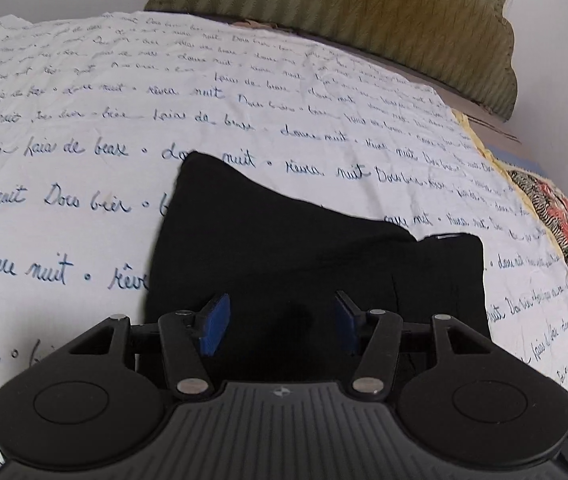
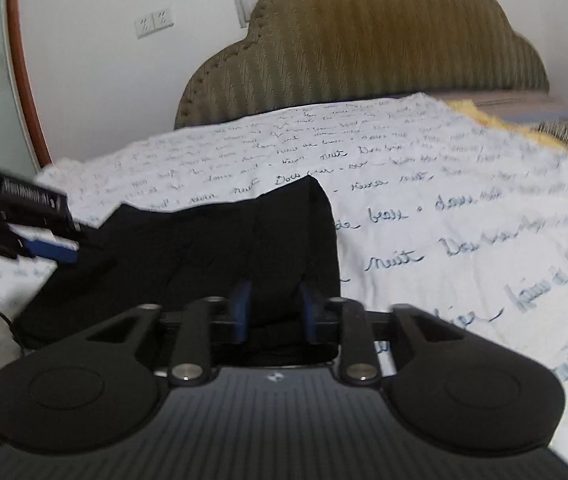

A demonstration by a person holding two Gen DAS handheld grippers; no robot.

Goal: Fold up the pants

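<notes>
The black pants [image 1: 295, 252] lie folded into a compact bundle on the white sheet with blue handwriting [image 1: 84, 128]. My left gripper [image 1: 282, 326] is open above the bundle's near edge, its blue pads [image 1: 215, 326] apart and holding nothing. In the right wrist view the same pants [image 2: 212, 252] spread to the left and ahead. My right gripper [image 2: 274, 310] is open over their near right part, pads apart. The left gripper also shows in the right wrist view [image 2: 50, 246] at the far left, over the pants' left edge.
An olive padded headboard [image 1: 363, 12] stands behind the bed against a white wall. A floral patterned cloth [image 1: 555, 216] lies along the bed's right side. Wall sockets [image 2: 154, 22] and a brown curved frame [image 2: 24, 68] are at the left.
</notes>
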